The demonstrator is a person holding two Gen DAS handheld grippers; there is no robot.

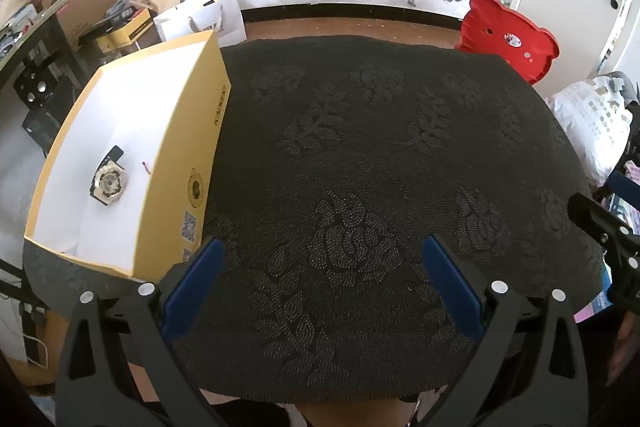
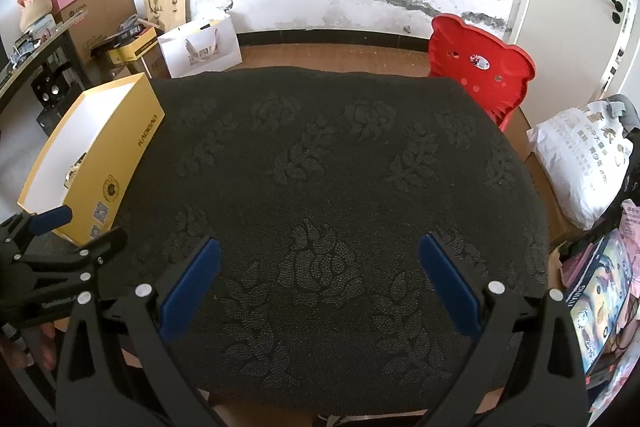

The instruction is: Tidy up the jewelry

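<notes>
— On the far left of the counter, what sits there?

— An open yellow cardboard box with a white inside, standing on the dark floral-embossed cloth that covers the counter. A gold-faced wristwatch with a black strap lies flat on the box floor, towards the near end, and a tiny red thread-like bit lies just beside it; I cannot tell what that bit is.

— And the left hand-held gripper?

— Its blue-padded fingers are spread wide over bare cloth, holding nothing. The left finger sits close to the near corner of the box; whether it touches it, I cannot tell.

— Further right?

— The right hand-held gripper is likewise spread wide, with nothing between its blue pads, over the middle of the cloth. From its camera the yellow box lies well off to the left, with the left tool near its front corner.

— Beyond the counter?

— A red plastic bear-shaped chair back stands at the far right corner, and a white printed plastic bag rests to the right.
</notes>
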